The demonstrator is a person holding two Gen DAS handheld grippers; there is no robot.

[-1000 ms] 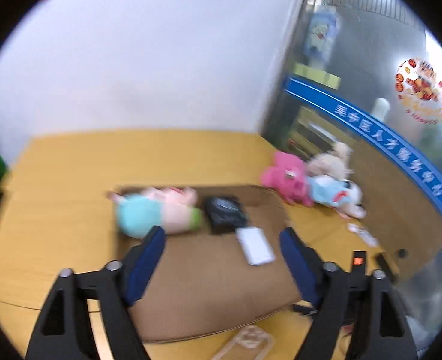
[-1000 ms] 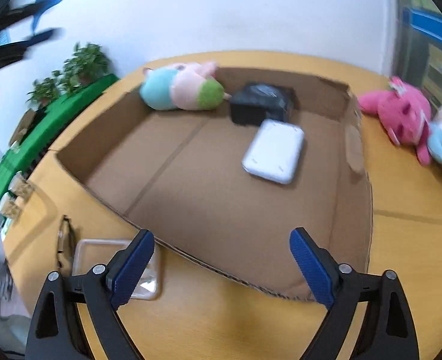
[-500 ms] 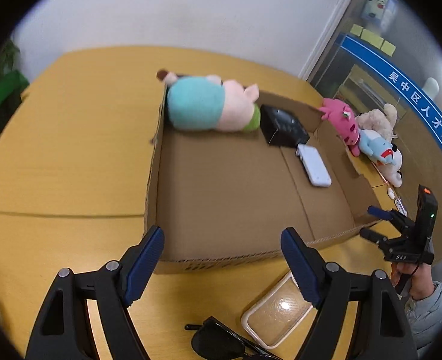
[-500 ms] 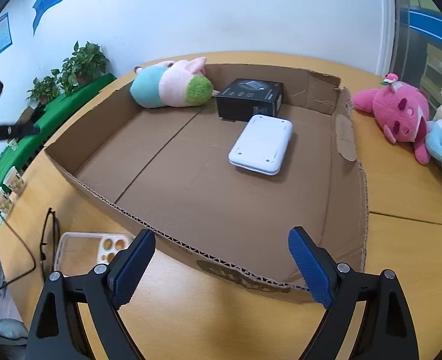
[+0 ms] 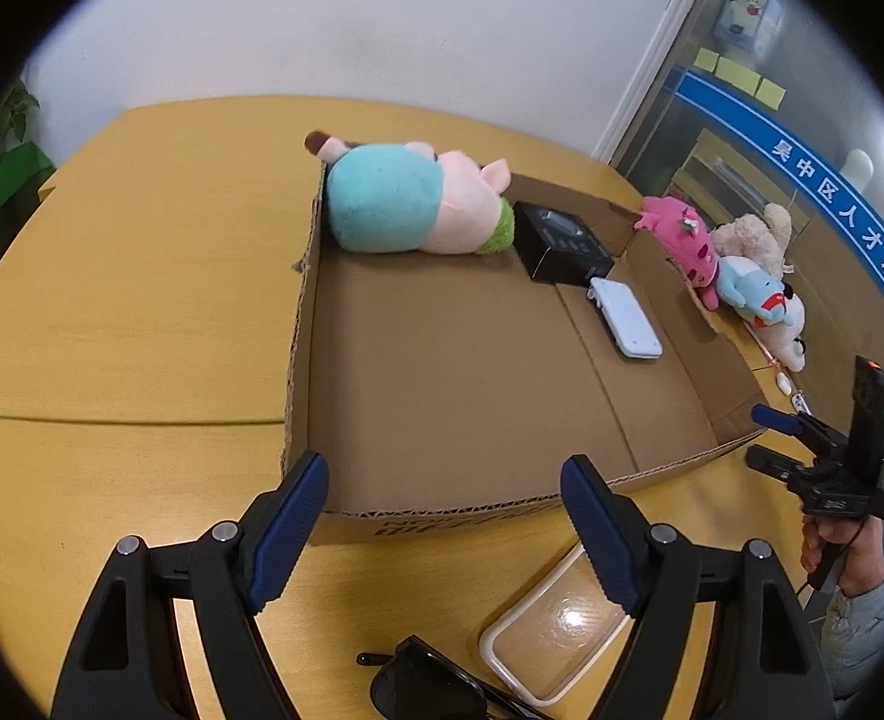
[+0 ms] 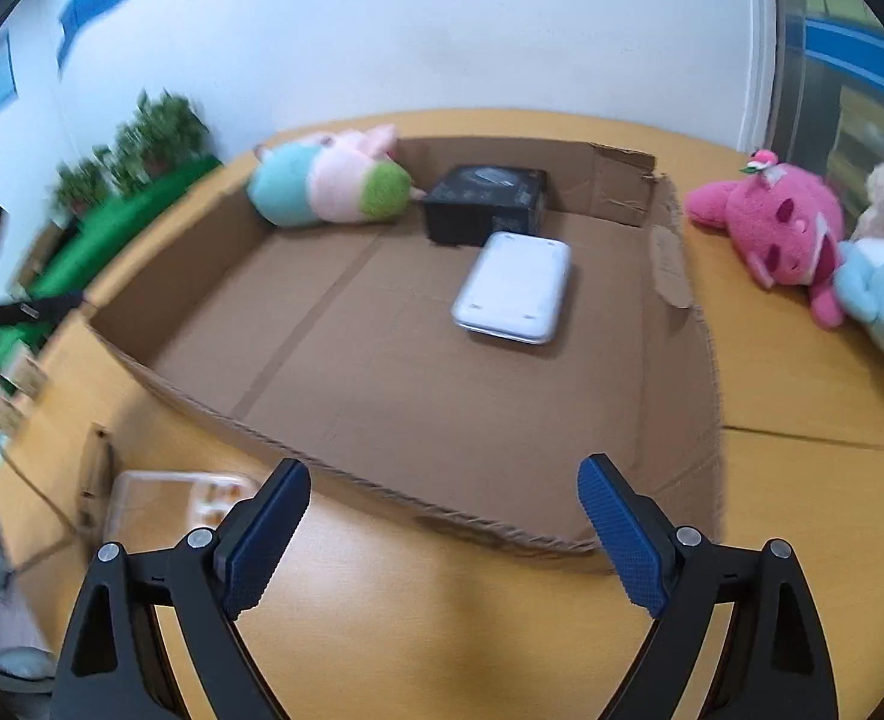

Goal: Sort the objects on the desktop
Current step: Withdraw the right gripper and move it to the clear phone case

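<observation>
Both claws, left gripper [image 5: 442, 495] & right gripper [image 6: 442, 501], spread; wood table [image 5: 130, 300], white wall [image 5: 322, 30], plants [image 6: 148, 144] blurry, prob.

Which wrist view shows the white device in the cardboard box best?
The right wrist view: the white device lies large and near centre, its whole top visible. The left wrist view shows it smaller, foreshortened, toward the cardboard box's right side.

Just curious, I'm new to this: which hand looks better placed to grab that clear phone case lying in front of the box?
Probably left: the left gripper hangs open with the phone case just below its fingers. The right gripper sees it off to one side.
</observation>
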